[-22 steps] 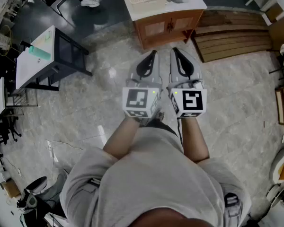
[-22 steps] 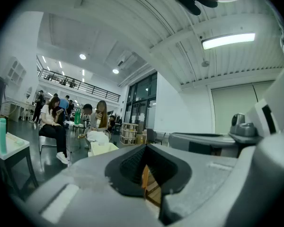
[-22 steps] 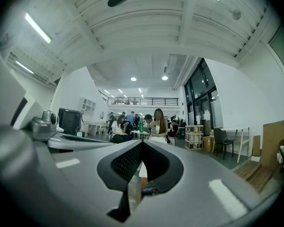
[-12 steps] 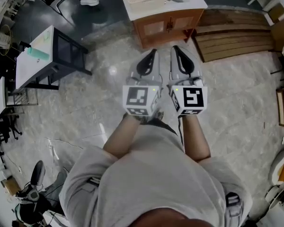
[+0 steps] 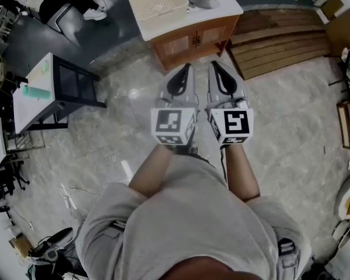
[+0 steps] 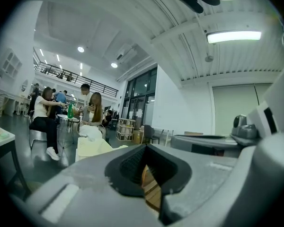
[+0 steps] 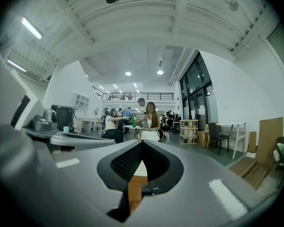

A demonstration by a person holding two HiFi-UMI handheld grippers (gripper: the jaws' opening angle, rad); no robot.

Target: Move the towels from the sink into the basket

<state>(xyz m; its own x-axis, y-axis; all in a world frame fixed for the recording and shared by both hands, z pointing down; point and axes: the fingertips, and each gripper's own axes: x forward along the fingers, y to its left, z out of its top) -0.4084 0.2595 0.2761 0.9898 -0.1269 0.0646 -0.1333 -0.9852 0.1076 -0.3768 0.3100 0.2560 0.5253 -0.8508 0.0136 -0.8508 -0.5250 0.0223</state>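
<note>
While left gripper (image 5: 188,69) and right gripper (image 5: 213,66) show fingers together, empty: towels beyond the fingers judged soft, light; pinch a raised fold

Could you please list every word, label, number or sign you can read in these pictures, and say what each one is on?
No text can be read.
The cube on the left tool and the cube on the right tool bear black-and-white square marker patterns, not letters.
Any print on the far shelf unit is too small to read.
</note>
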